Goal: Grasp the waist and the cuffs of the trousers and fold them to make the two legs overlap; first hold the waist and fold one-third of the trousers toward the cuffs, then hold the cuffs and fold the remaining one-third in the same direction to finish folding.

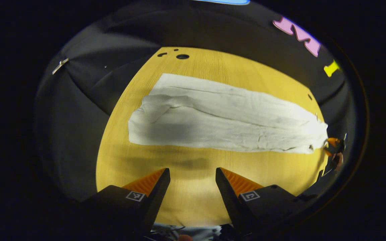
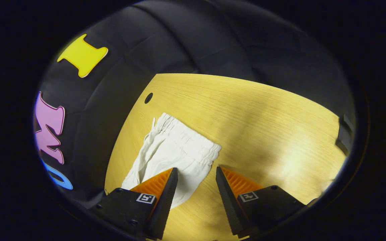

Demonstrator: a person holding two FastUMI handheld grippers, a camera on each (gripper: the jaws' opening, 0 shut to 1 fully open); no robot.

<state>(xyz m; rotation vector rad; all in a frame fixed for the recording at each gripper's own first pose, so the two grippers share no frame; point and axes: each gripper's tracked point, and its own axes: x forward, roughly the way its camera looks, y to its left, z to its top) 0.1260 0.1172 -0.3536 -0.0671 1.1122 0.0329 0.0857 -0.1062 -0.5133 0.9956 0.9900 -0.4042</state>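
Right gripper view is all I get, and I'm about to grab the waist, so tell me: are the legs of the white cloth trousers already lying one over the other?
Observer: Yes. In the left gripper view the white cloth trousers lie as one long strip on the yellow wooden table, one leg over the other.
Operator: Do the cuffs line up?
Observer: Not quite. At the cuff end they are staggered, the nearer one reaching farther out.
Operator: And the other gripper?
Observer: The left gripper's tongs are open over bare table beside the strip's long edge, holding nothing.
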